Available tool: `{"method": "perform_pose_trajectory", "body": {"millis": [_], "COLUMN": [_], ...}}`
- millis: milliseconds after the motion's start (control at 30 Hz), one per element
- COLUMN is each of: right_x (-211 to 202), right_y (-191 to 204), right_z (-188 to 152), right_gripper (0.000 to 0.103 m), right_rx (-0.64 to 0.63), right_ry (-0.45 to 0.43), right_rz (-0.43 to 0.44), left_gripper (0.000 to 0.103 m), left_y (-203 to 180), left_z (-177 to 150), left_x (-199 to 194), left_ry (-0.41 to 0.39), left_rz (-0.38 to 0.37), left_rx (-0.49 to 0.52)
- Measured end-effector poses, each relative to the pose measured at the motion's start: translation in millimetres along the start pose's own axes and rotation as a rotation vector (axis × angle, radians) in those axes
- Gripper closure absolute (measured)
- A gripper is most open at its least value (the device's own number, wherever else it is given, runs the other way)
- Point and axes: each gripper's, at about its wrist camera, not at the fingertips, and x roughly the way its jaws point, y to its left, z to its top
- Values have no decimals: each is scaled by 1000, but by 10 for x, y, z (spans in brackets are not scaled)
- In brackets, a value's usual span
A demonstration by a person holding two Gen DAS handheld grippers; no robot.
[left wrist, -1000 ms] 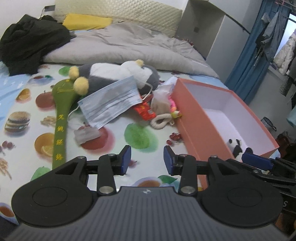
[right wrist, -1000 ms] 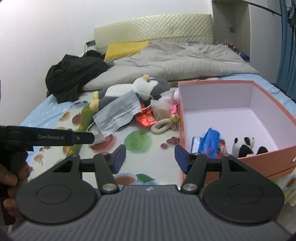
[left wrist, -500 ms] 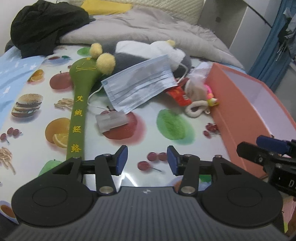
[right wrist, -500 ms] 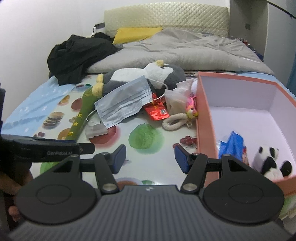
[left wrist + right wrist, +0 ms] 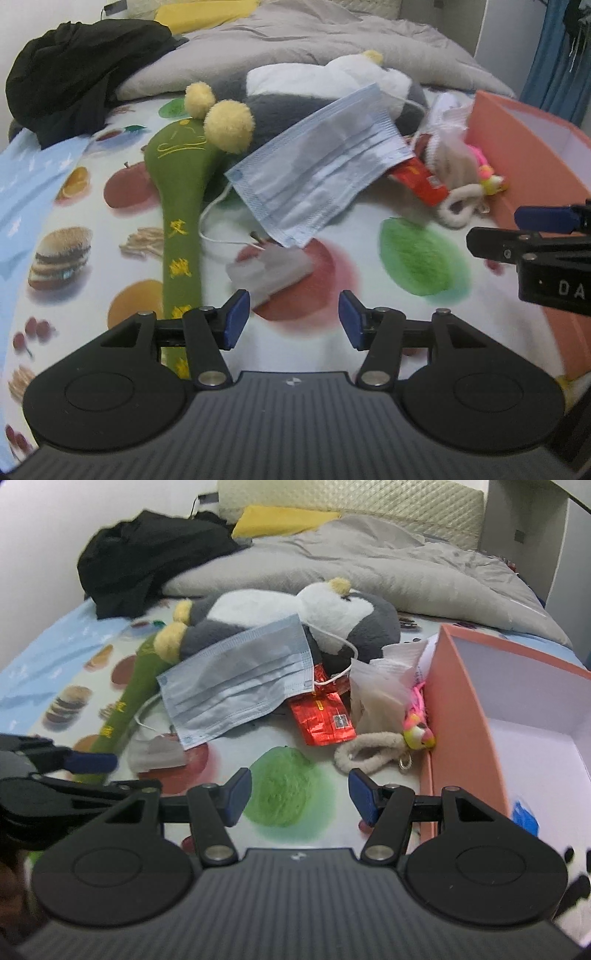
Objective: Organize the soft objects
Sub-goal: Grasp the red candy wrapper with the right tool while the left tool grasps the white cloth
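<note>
Bedding fills the scene: a sheet printed with fruit and burgers, a rumpled grey duvet at the back with a heap of black clothing beside it. On the right stands an open orange box with a white inside; a blue packet lies in it. A grey-and-white plush penguin lies on its side mid-bed, a pale blue face mask draped over its front. Left of it stretches a long green plush mallet with yellow lettering. Between penguin and box sit a crumpled clear bag, a red foil packet and a beige loop keychain with a pink charm. A small clear wrapper lies just ahead of the left gripper. The left gripper's jaws stand wide with nothing between them; the right gripper likewise gapes empty above a green print.
</note>
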Motion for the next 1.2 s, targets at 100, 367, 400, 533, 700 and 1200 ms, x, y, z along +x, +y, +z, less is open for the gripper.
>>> {"method": "perform_pose_trajectory", "body": {"millis": [100, 367, 400, 533, 700, 1200], "right_x": [177, 586, 629, 781, 872, 457], "right_y": [36, 140, 159, 206, 267, 340], "right_z": [48, 166, 172, 183, 162, 102], "right_gripper": [42, 45, 47, 55, 81, 99], "right_rx": [-31, -145, -164, -227, -304, -331], "right_ry": [23, 52, 53, 62, 55, -7], "right_rz": [-17, -73, -85, -109, -144, -142], "left_gripper": [43, 43, 43, 43, 52, 78], "left_y": [35, 74, 76, 104, 157, 140], "left_z": [32, 147, 151, 158, 156, 57], "left_x": [115, 360, 381, 450, 481, 171], "left_ry": [2, 18, 22, 35, 40, 6], "left_rz": [18, 23, 20, 13, 11, 9], "left_rx": [46, 158, 166, 183, 170, 64]}}
